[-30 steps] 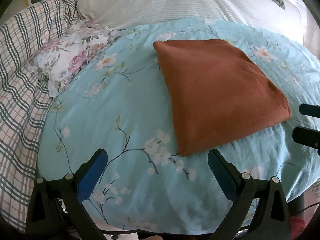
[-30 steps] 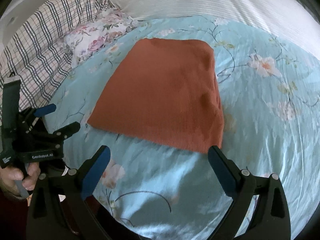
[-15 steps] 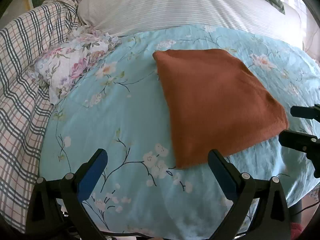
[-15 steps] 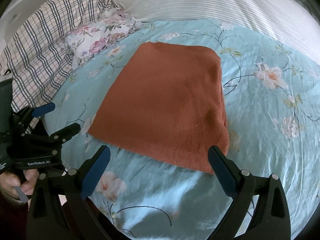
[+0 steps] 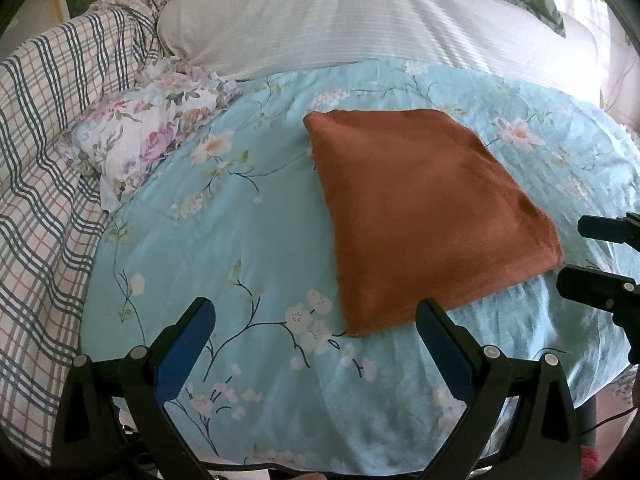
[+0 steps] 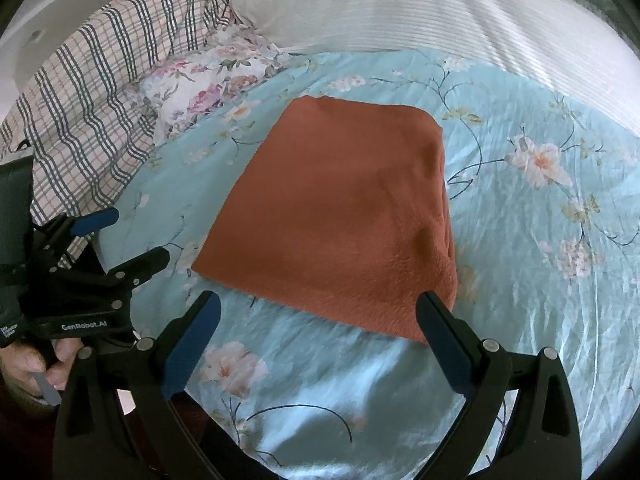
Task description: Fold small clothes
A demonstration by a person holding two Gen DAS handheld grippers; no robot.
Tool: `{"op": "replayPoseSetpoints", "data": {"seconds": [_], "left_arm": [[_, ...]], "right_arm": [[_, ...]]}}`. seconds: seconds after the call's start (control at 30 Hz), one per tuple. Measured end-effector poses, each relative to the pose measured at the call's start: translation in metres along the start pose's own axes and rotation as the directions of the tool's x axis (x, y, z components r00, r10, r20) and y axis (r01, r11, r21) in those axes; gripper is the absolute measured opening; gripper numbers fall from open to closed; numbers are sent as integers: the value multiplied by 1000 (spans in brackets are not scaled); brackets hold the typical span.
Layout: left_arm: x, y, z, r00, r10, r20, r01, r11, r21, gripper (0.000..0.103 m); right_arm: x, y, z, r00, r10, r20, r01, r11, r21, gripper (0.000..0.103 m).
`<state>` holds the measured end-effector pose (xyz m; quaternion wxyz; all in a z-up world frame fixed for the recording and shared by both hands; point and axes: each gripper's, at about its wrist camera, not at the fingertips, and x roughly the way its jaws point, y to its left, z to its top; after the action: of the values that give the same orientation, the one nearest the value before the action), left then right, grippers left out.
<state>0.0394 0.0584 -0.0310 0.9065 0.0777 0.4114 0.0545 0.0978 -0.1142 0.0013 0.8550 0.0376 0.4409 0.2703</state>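
A rust-brown cloth [image 5: 424, 216] [image 6: 340, 216] lies folded flat as a neat rectangle on the light blue floral bedspread [image 5: 224, 248] [image 6: 540, 280]. My left gripper [image 5: 316, 344] hovers open near the bed's front edge, with the cloth's near corner just ahead of its right finger. In the right wrist view my right gripper [image 6: 320, 336] is open too, empty, just short of the cloth's near edge. Each gripper shows in the other's view: the right one [image 5: 580, 252] at the cloth's right corner, the left one [image 6: 128, 240] left of the cloth.
A crumpled floral garment [image 5: 144, 140] [image 6: 208, 80] lies at the back left. A plaid blanket [image 5: 44, 152] [image 6: 92, 92] covers the left side. A white striped pillow [image 5: 360, 20] [image 6: 420, 4] sits behind. A hand [image 6: 36, 364] grips the left gripper's handle.
Both grippers have drawn back a little towards the bed's front edge, so the cloth sits farther ahead. The cloth has not moved. Both stay open.
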Motion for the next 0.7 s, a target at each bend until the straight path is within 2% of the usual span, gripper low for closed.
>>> {"op": "replayPoseSetpoints", "data": {"seconds": [0.7], "left_arm": [[-8,-1,-2,1000,-10,13,10,1000,3,101]], "right_arm": [[-1,-9,-7,1000,8,-30,-8,1000,-7,98]]}}
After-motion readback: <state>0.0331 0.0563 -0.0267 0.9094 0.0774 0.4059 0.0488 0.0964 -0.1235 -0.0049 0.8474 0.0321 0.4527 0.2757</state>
